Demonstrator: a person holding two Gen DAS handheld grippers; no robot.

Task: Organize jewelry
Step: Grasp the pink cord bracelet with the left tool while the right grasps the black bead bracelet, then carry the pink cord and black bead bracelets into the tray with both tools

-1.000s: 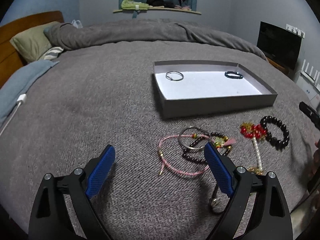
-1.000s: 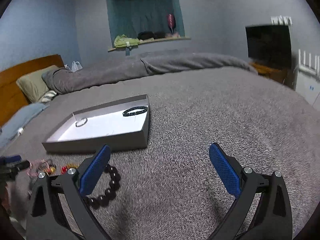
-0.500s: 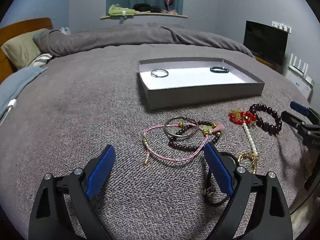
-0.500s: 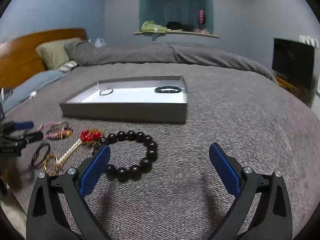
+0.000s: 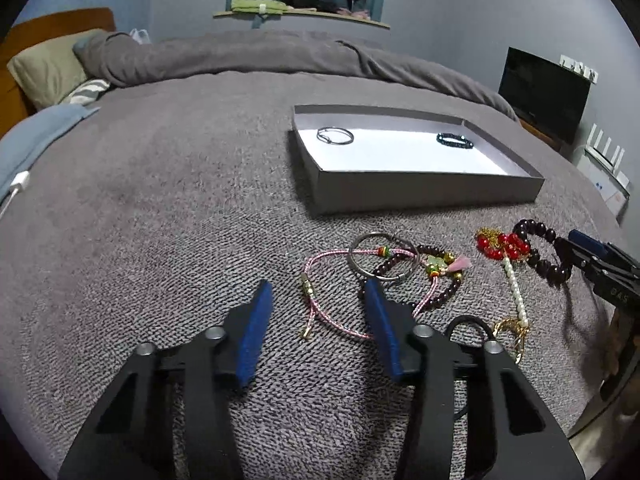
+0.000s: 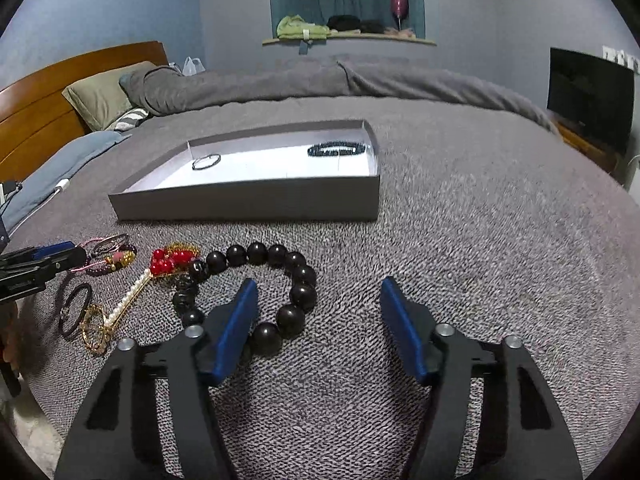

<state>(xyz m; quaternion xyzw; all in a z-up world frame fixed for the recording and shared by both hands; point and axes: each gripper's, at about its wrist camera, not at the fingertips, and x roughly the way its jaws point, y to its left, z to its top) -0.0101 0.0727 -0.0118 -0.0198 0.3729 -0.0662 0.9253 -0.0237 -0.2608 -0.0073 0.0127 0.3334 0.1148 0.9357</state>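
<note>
Grey knitted bedspread (image 5: 168,216) filled the left wrist view, and on it sat the shallow grey cardboard tray with a white floor (image 5: 424,194), already holding a thin silver bangle (image 5: 335,135) and a small dark beaded bracelet (image 5: 455,141). Nearer the camera lay the unsorted heap: a pink braided cord bracelet (image 5: 320,312) tangled with a plain metal ring bangle (image 5: 382,256) and a brown beaded bracelet with a pink tassel (image 5: 440,276). The left gripper (image 5: 318,300) hung just above the cord, its blue pads parted and holding nothing, the right-hand pad close against the tangle. Closing there would likely lift several pieces at once, since the cord threads through the ring (or seems to). In the right wrist view, the right gripper (image 6: 318,300) was likewise spread and empty, its left pad lying over the near side of the large black beaded bracelet (image 6: 276,284), with the other pad well outside the loop. Beside those beads rested the red-beaded gold hairpin with a pearl stem (image 6: 160,264) and a black hair tie (image 6: 74,310). Round beads could roll out of a pinch, and the bracelet touches the hairpin, so a careless lift might drag it along.
</note>
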